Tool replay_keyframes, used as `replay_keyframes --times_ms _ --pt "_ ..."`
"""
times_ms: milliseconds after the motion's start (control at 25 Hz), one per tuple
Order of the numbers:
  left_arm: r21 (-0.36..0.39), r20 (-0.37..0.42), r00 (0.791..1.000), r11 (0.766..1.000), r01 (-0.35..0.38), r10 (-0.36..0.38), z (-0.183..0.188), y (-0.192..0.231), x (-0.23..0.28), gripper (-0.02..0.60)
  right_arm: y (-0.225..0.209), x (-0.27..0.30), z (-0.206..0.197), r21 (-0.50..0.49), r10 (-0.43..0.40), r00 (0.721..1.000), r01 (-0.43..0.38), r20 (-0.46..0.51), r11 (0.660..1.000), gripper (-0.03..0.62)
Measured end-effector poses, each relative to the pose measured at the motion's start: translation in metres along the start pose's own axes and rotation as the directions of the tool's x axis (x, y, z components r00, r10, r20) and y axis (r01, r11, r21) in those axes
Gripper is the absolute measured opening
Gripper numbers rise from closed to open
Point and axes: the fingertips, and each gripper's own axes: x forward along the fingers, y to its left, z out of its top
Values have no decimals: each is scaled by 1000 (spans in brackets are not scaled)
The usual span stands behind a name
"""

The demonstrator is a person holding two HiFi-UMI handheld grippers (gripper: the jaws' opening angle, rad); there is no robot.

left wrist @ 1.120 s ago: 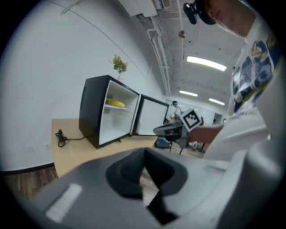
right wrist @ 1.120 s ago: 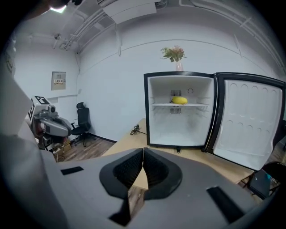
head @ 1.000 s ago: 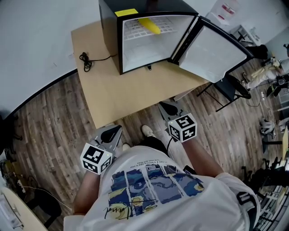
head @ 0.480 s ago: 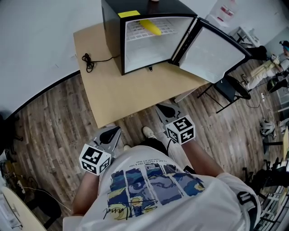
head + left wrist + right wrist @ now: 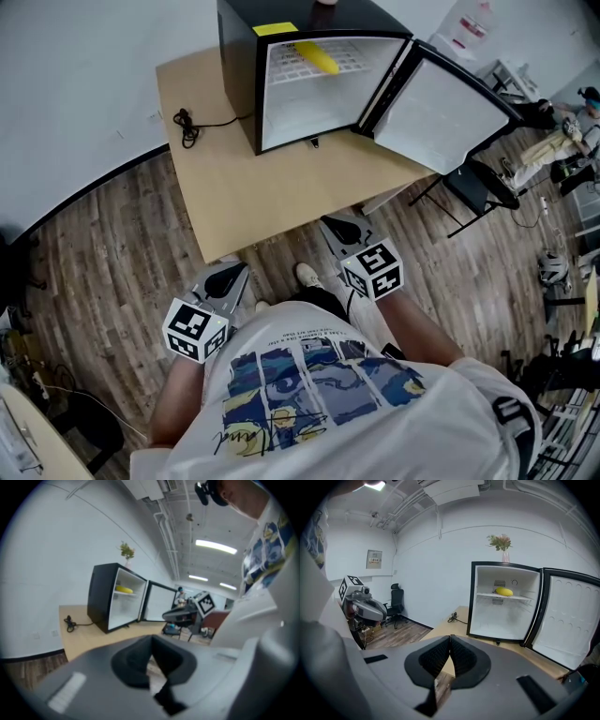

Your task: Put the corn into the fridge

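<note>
Right gripper (image 5: 337,225) edged left; corn (image 5: 315,56) lies in fridge (image 5: 239,75).

A light wooden table (image 5: 272,197) stood on the plank floor (image 5: 103,262) and bore a black mini fridge (image 5: 242,66) with its door (image 5: 441,112) swung open, a coiled black cord (image 5: 183,127) lying on the tabletop just beside it, while the fridge's upper wire shelf (image 5: 352,62) carried the yellow corn (image 5: 314,56).

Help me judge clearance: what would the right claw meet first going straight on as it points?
Probably the near edge of the wooden table, just ahead of the shut right claw; the open fridge stands farther back. Depth is unclear.
</note>
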Motion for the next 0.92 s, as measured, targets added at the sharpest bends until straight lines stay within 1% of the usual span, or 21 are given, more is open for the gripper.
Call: replay_keyframes --times_ms 560,920 --pt "-8 -4 1000 1000 -2 2 -6 -4 -4 11 6 -3 -5 5 0 1000 0 -6 1000 12" --pt "-14 -12 1000 1000 -1 1 -9 -6 5 9 1 -3 -9 10 9 1000 -9 -6 1000 11"
